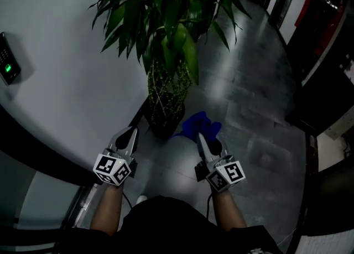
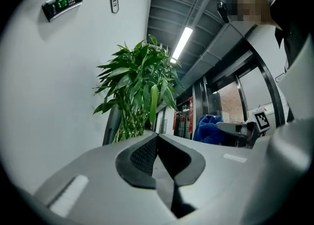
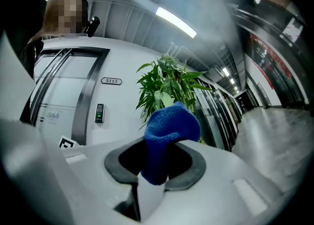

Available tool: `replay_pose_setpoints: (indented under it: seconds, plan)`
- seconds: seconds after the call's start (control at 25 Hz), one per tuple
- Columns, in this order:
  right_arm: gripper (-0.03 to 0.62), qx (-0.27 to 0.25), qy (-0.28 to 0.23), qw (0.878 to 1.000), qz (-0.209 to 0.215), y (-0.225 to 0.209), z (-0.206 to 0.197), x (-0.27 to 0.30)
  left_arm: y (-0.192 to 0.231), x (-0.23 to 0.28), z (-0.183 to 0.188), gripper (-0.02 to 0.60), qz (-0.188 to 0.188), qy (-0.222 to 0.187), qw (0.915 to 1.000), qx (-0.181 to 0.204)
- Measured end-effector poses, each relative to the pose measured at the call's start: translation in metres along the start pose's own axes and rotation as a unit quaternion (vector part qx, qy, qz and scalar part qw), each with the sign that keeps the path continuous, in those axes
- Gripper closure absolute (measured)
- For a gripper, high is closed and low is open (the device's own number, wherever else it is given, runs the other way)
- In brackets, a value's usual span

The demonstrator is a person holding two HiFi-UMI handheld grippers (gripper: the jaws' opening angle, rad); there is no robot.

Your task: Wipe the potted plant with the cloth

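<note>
So the right gripper (image 3: 162, 153) has its jaws clamped on the fuzzy blue terry cloth (image 3: 169, 121), with a fat wad of it bulging out past the tips. The left gripper (image 2: 157, 136) has its jaws pressed together with nothing in them. The tall leafy green potted plant (image 1: 166, 20) stands straight ahead of both grippers, close to the tips. Its braided cane stems (image 1: 166, 89) run down into a dark round pot (image 1: 162, 128) that sits just ahead of the left gripper and to the left of the cloth. Handling-wise, my guess is the cloth is soft, light and floppy, so the pinch is fine where it is, and the loose wad beyond the tips is the bit to wipe with. The leaves look thin, bendy and easy to crease or tear, and they'll probably just swing away if pushed from one side. I'd open the left gripper and lightly support a leaf near its base or from underneath, then stroke the cloth out toward the leaf tip. The pot's likely heavy enough not to tip, and the canes look stiff.
</note>
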State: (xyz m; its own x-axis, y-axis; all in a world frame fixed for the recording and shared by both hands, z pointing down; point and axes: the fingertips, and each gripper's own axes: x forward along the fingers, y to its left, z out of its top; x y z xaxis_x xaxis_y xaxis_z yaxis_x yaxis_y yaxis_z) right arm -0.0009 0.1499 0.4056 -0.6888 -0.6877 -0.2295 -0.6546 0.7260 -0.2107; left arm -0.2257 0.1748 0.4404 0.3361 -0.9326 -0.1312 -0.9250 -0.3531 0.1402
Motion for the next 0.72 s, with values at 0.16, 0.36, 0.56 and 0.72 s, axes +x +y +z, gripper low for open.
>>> replay_pose_setpoints:
  seconds: [0.16, 0.36, 0.56, 0.72]
  plan:
    - [0.508, -0.017, -0.003, 1.0, -0.002, 0.019, -0.004, 0.011, 0.01, -0.001, 0.006, 0.574, -0.016, 0.006, 0.9996, 0.02]
    - [0.509, -0.028, -0.002, 1.0, -0.013, 0.03, -0.011, 0.019, 0.021, -0.004, 0.007, 0.574, -0.031, 0.004, 0.9994, 0.014]
    - [0.508, -0.036, -0.004, 0.998, -0.044, 0.024, -0.009, 0.016, 0.027, -0.002, 0.005, 0.574, -0.048, 0.009, 0.9987, 0.016]
    - [0.508, -0.035, -0.002, 0.998, -0.058, 0.023, -0.01, 0.013, 0.03, -0.003, 0.003, 0.574, -0.053, 0.012, 0.9985, 0.012]
